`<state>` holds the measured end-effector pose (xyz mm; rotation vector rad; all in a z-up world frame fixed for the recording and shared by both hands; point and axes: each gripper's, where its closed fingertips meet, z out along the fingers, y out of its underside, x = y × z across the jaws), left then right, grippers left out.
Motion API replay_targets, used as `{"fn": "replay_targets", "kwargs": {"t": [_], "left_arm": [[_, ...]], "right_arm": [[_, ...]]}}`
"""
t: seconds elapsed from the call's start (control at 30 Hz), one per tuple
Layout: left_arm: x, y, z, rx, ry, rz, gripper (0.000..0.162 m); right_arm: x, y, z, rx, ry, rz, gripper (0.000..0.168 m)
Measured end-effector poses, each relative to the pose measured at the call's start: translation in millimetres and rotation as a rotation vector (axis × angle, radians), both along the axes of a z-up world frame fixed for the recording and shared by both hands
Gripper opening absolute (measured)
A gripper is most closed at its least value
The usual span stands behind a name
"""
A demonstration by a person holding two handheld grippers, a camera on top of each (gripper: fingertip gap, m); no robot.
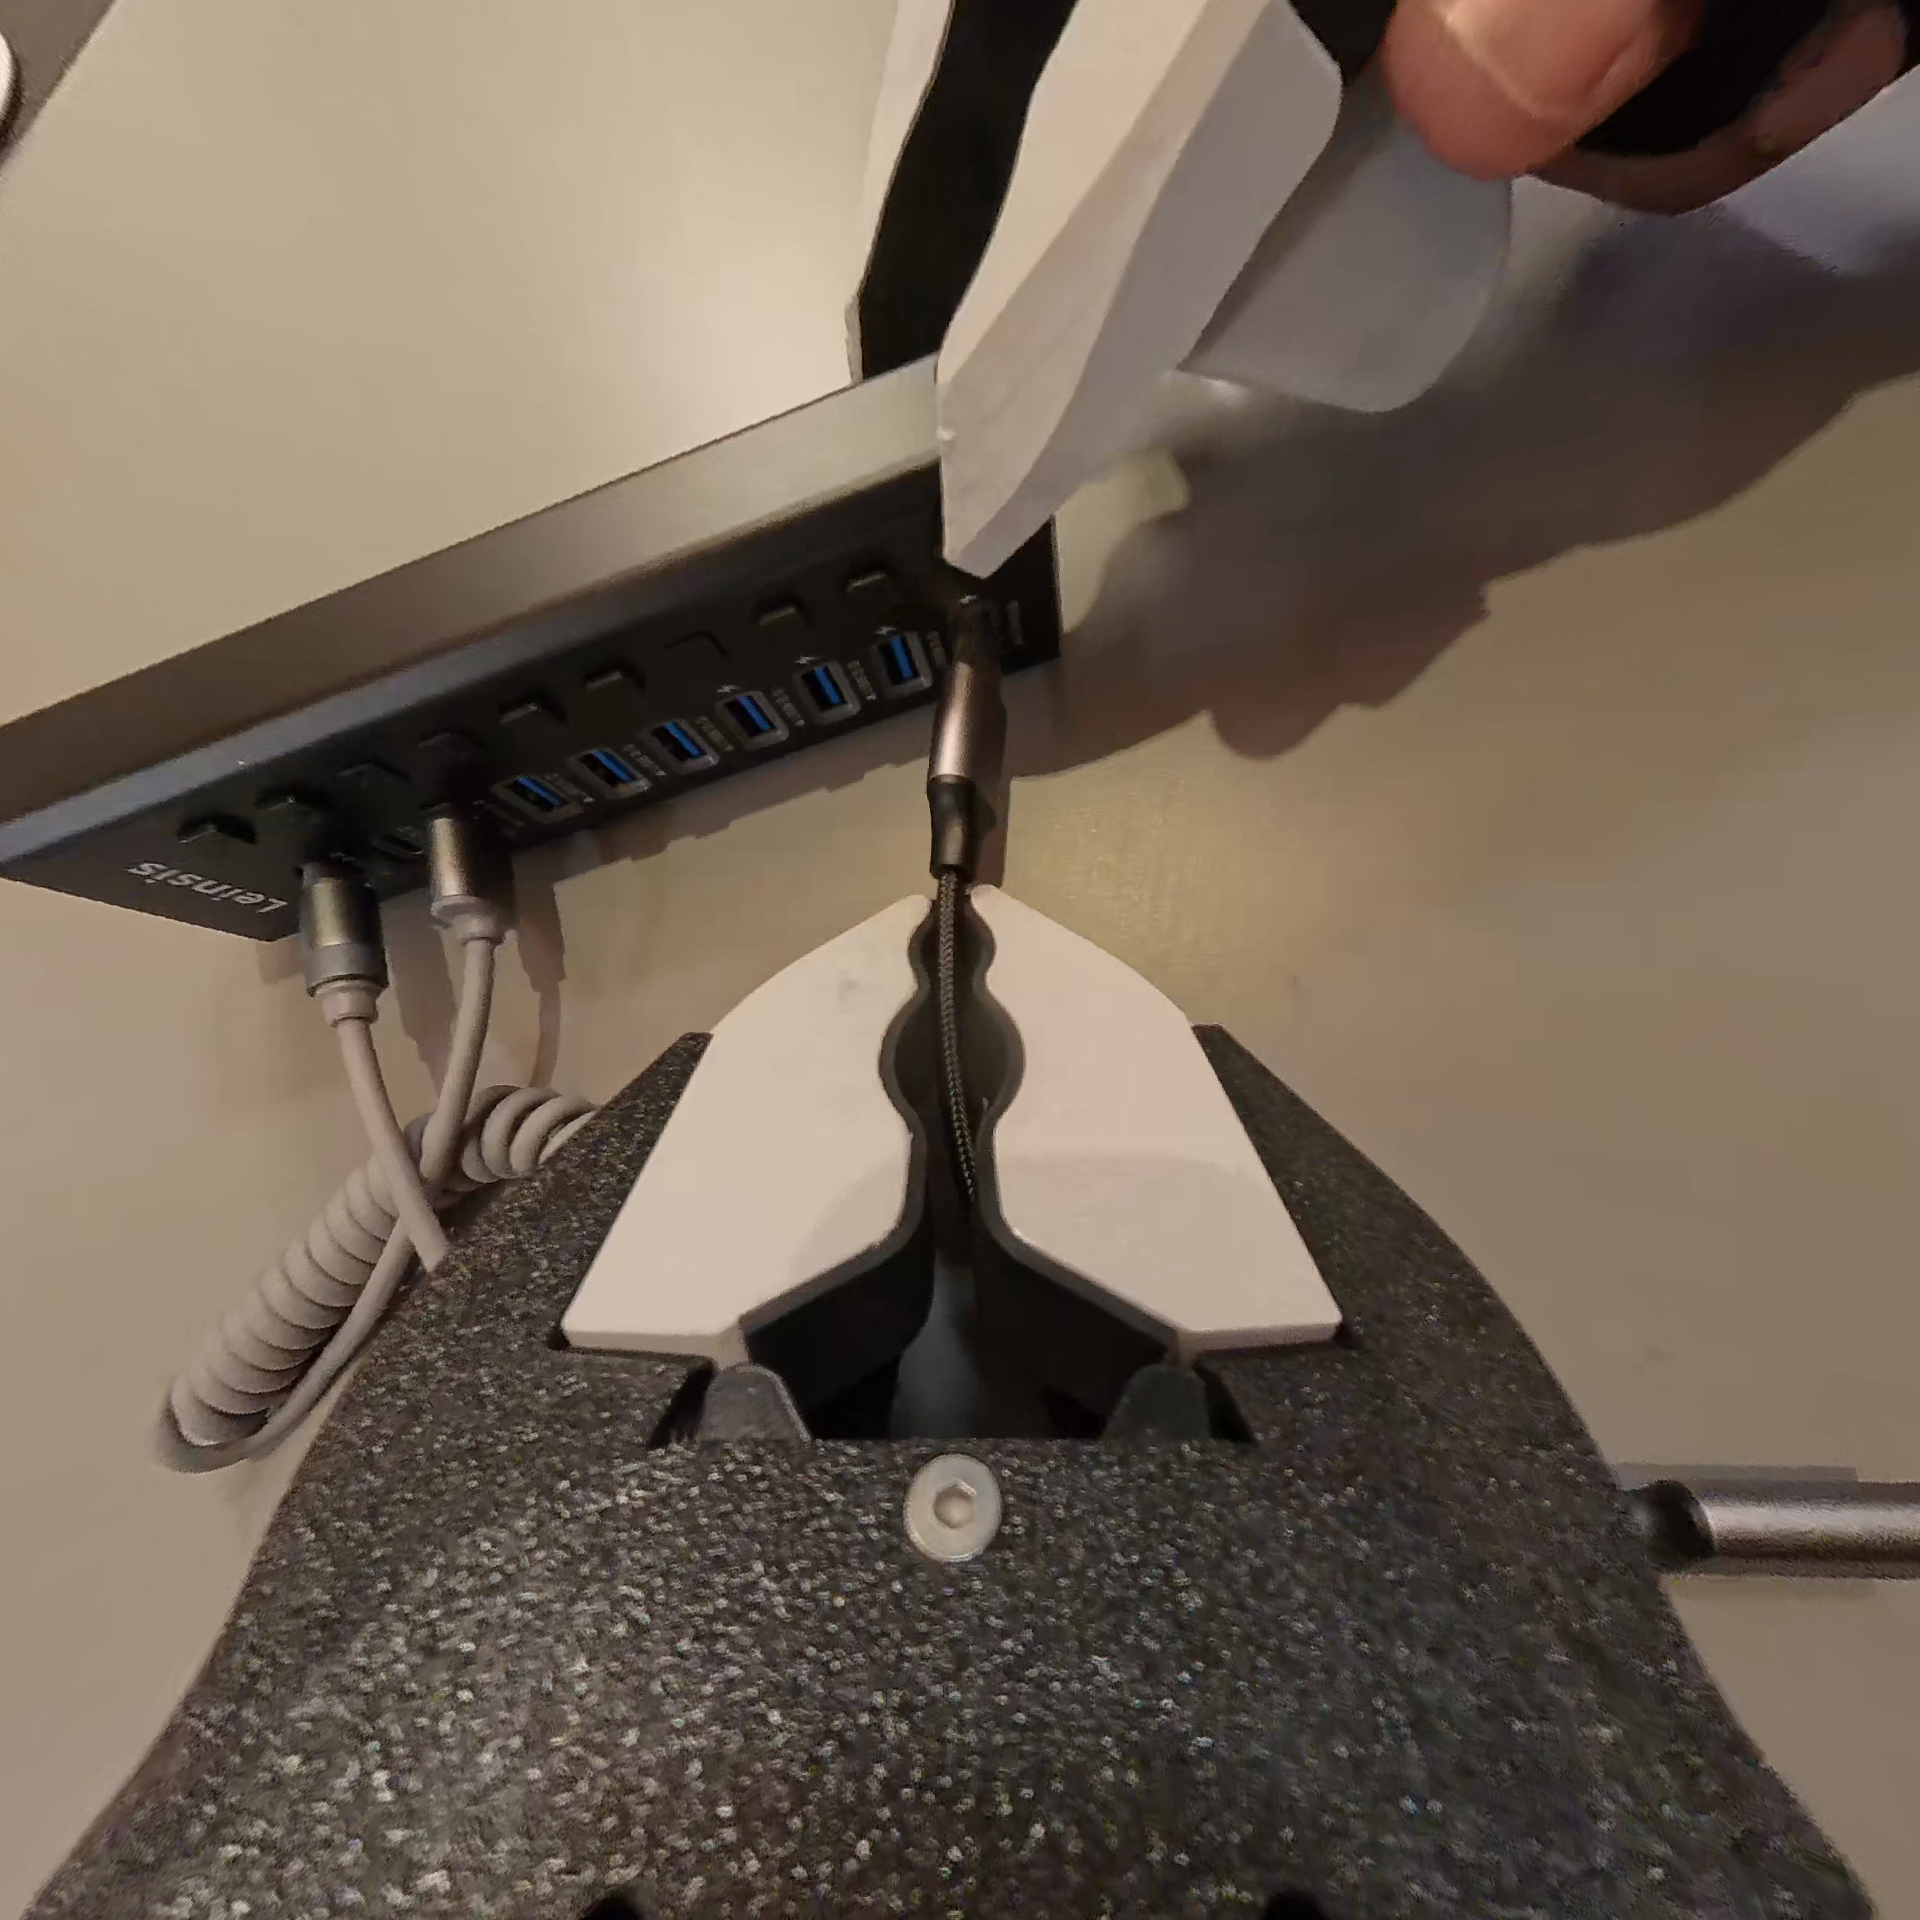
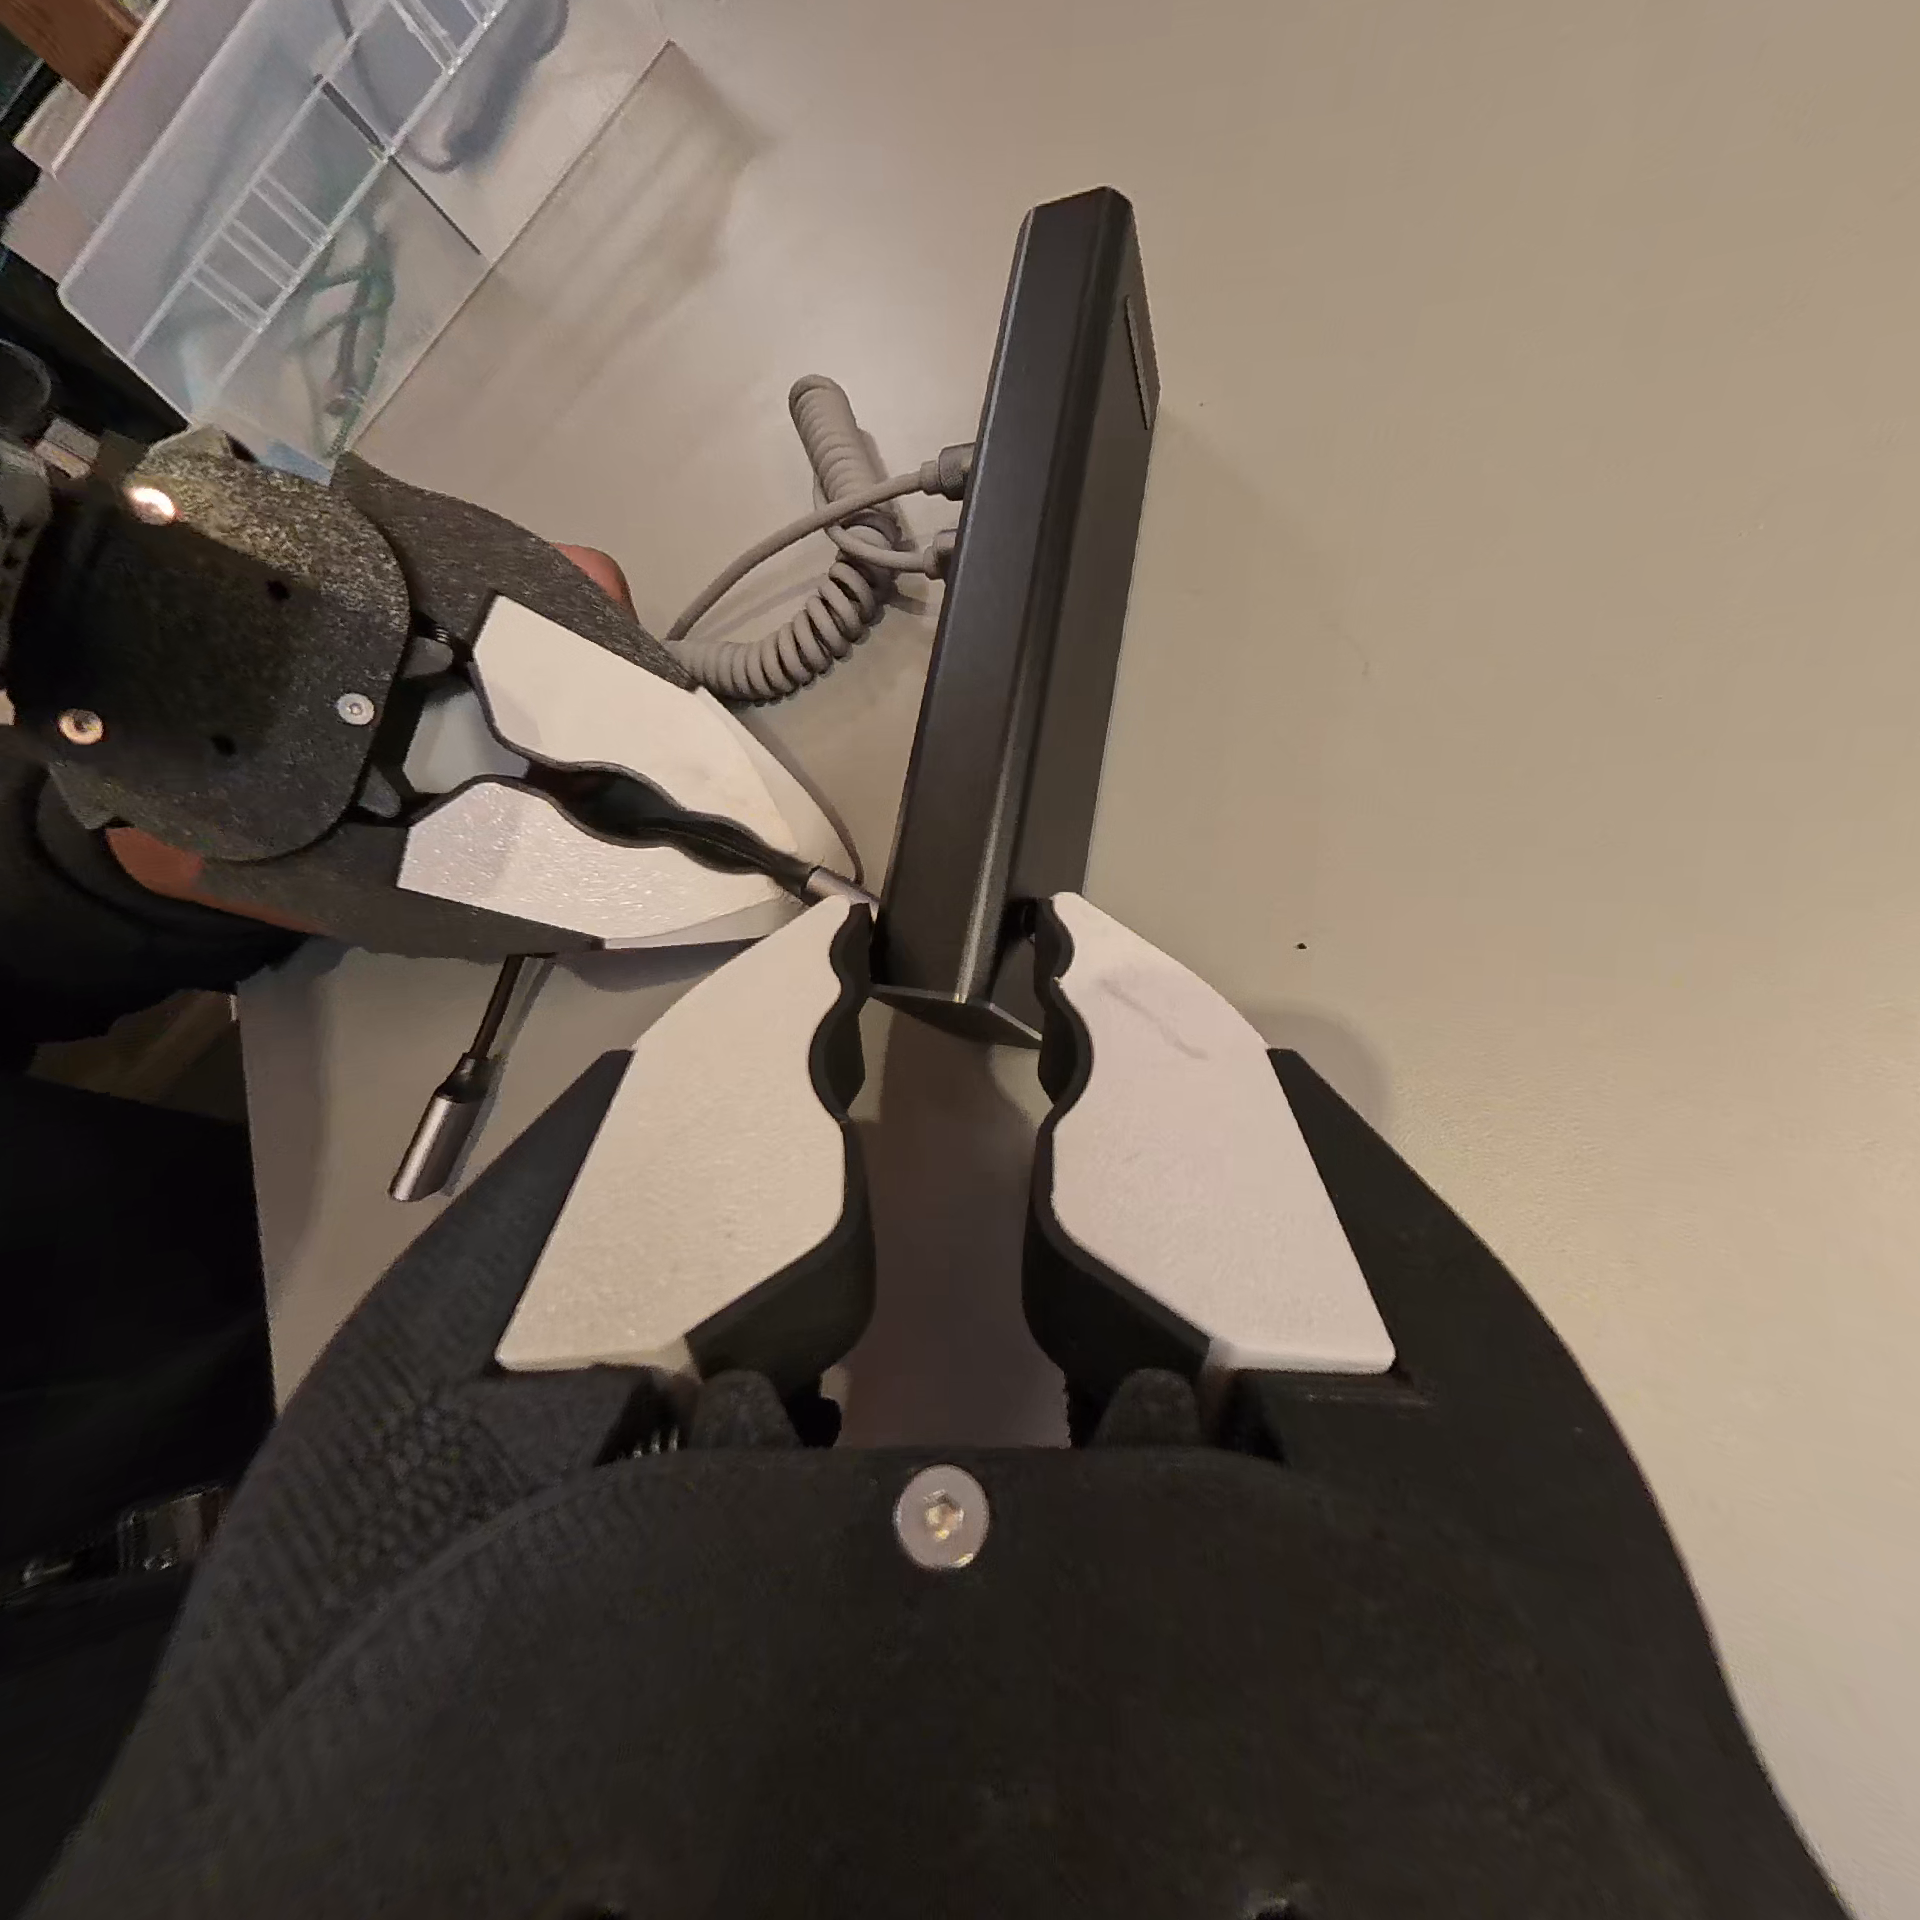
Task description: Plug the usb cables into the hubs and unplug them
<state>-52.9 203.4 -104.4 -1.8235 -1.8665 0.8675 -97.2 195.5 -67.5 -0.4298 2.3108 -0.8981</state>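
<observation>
A long black USB hub with a row of blue ports lies on the beige table. My left gripper is shut on a black braided cable. The cable's metal plug has its tip at the hub's rightmost port; I cannot tell how deep it sits. My right gripper is shut on the near end of the hub, one finger on each side. A white finger of the right gripper shows above the hub in the left wrist view. The left gripper also shows in the right wrist view.
Two grey plugs sit in the hub's left-end ports, joined by a coiled grey cable. A loose metal connector lies on the table near my right gripper. A clear plastic organizer stands at the far left. Across from one pair of fingers to the other is roughly 6 centimeters.
</observation>
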Motion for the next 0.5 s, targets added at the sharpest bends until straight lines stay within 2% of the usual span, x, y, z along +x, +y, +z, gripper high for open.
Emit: {"fn": "replay_targets", "kwargs": {"t": [0.33, 0.5], "left_arm": [[-4.0, 1.0, 3.0, -0.117, 0.007, 0.019, 0.000], [-6.1, 1.1, 7.8, -0.103, 0.053, 0.023, 0.000]], "right_arm": [[-2.9, 3.7, -3.7, 0.103, -0.090, -0.045, 0.033], [-3.5, 3.1, -3.7, 0.117, -0.101, -0.070, 0.032]]}}
